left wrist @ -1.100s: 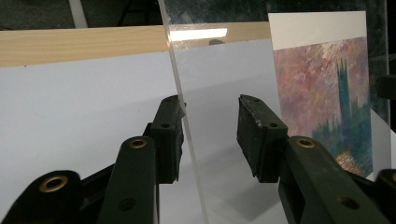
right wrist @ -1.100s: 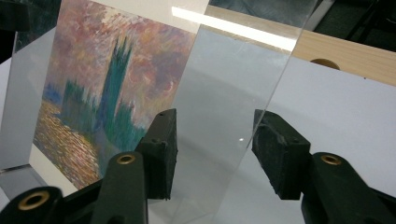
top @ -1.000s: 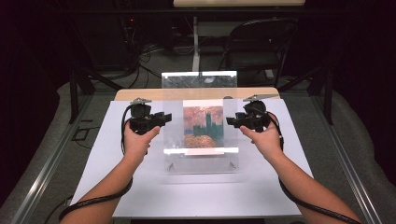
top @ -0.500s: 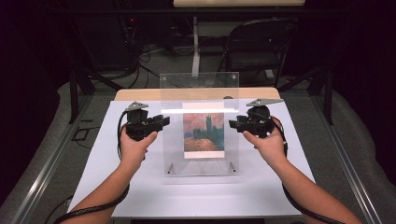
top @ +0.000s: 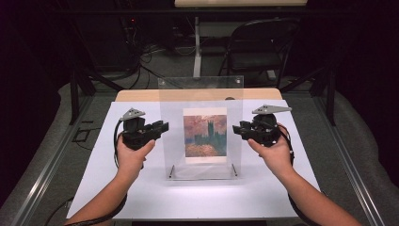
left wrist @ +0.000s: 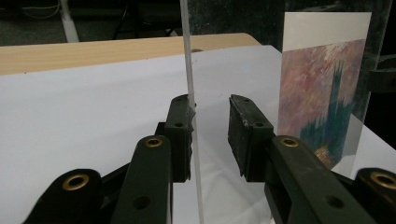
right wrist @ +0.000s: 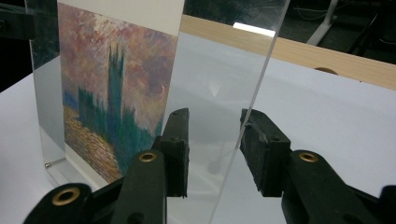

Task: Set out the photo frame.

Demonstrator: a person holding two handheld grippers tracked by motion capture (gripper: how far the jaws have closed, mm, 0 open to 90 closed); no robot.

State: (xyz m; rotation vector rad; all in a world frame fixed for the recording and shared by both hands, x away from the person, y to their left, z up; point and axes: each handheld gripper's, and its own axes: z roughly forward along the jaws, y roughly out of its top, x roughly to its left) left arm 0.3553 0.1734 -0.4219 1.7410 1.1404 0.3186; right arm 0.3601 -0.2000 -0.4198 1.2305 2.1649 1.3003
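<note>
From the high view, a clear acrylic picture frame (top: 201, 127) stands upright near the middle of the white sheet (top: 141, 188) on the table, a painted landscape print (top: 204, 135) sandwiched in it. The left gripper (top: 162, 126) sits at the frame's left edge and the right gripper (top: 236, 128) at its right edge, each hand level with the print. The frame appears raised to standing, so the lift looks done; what is left, as I judge it, is to take a firm hold and move or settle it.

In the left gripper view, the frame's thin edge runs up between the two black jaws. One pad touches the acrylic, the other stands clear with a gap, so the jaws are spread around the edge, not pinching it. They have just been closing in.

In the right gripper view, the opposite edge of the frame likewise passes between the jaws. It lies right at one pad, while the other pad is well off the pane. These jaws too have just been closing, with the frame between them, and the grip is not yet made.
</note>
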